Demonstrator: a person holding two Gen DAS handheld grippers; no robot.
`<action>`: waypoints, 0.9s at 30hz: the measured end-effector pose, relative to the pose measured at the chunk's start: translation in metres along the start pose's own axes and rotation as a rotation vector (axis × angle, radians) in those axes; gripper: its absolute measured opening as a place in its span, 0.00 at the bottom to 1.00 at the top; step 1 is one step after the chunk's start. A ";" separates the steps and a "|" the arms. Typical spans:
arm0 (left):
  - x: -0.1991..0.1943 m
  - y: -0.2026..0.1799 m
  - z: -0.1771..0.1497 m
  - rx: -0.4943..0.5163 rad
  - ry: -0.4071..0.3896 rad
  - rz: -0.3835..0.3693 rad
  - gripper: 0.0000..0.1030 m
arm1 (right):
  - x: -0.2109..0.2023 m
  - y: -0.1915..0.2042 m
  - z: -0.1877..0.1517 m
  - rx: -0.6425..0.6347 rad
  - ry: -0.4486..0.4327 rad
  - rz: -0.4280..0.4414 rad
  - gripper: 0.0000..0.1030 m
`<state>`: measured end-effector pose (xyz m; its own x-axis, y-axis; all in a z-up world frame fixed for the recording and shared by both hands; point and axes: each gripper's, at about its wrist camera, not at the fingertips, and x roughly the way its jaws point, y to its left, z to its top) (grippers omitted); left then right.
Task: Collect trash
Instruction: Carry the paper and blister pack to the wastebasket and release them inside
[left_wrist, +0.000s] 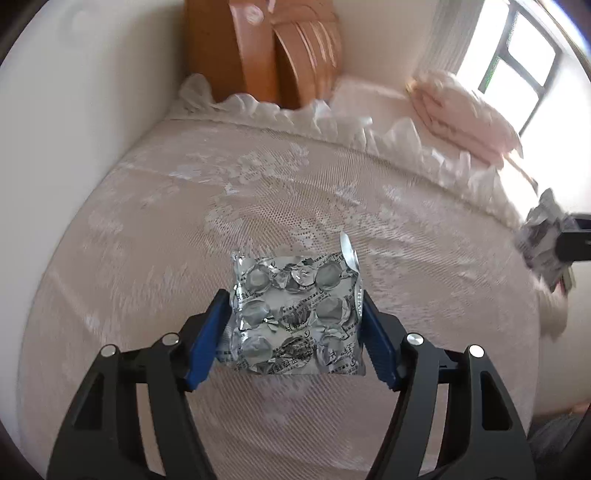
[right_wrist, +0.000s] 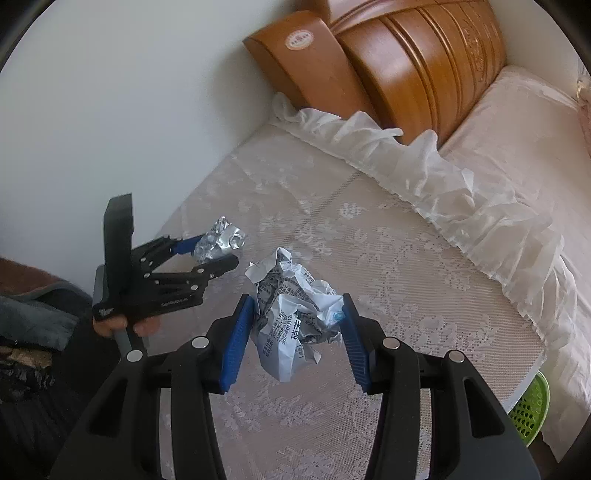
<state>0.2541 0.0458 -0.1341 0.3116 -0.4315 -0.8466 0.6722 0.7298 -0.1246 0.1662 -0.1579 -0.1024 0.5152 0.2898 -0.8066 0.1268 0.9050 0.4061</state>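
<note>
step: grasp foil blister pack (left_wrist: 295, 314) on the lace bed cover (left_wrist: 258, 192), toward its foot from the wooden headboard (left_wrist: 258, 48) | left gripper (left_wrist: 295, 328): jaws flank pack, contact unclear | right gripper (right_wrist: 295, 336): jaws clamp crumpled paper (right_wrist: 291, 314) | tip: squeeze evenly, lift straight

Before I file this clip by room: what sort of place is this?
Most likely a bedroom. A bed with a lace cover and ruffled edging fills the view, a carved wooden headboard stands against the wall, and a folded pink quilt lies by the window.
</note>
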 end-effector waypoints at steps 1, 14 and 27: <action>-0.008 -0.002 -0.004 -0.032 -0.011 0.006 0.64 | -0.002 0.000 -0.002 -0.007 -0.002 0.013 0.47; -0.093 -0.156 -0.063 -0.254 -0.078 0.107 0.64 | -0.085 -0.089 -0.069 0.002 -0.029 0.064 0.47; -0.042 -0.364 -0.034 0.002 -0.006 -0.120 0.64 | -0.169 -0.255 -0.162 0.176 -0.042 -0.244 0.47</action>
<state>-0.0263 -0.1839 -0.0706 0.2325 -0.5191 -0.8225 0.7061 0.6716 -0.2243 -0.0900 -0.3870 -0.1392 0.4860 0.0540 -0.8723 0.3945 0.8771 0.2741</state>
